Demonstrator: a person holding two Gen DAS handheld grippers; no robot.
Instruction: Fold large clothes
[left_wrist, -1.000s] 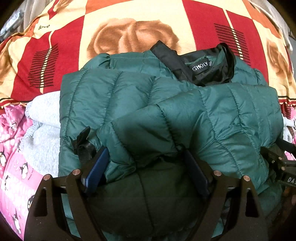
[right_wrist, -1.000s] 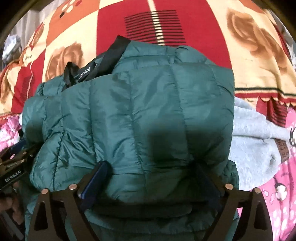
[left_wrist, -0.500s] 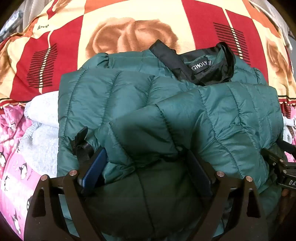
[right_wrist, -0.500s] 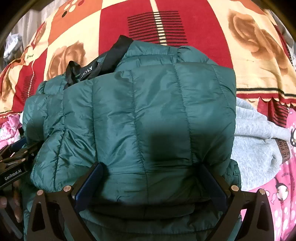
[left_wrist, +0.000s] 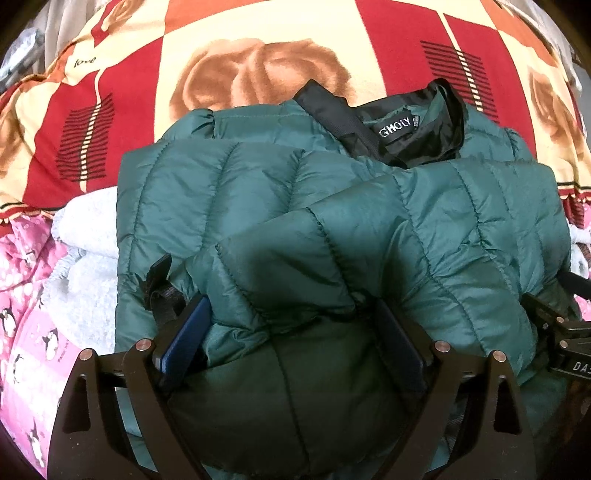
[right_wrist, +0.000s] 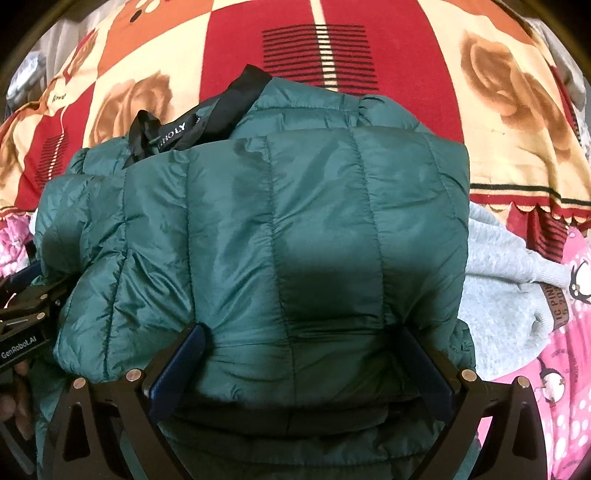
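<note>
Both my left tongs (left_wrist: 291, 332) and right tongs (right_wrist: 299, 354) stand wide, straddling the jacket (right_wrist: 258, 229) hem without pinching it. Puffy, slick fabric may spring open and slide toward the bed's (left_wrist: 229, 44) near edge.

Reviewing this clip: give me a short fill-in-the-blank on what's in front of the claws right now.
The quilted jacket is ____ in color.
Its collar lining is ____.
The jacket lies on a blanket printed with ____.
Beside the jacket lies a ____ sweatshirt.

Missing words: green; black; roses; gray
</note>
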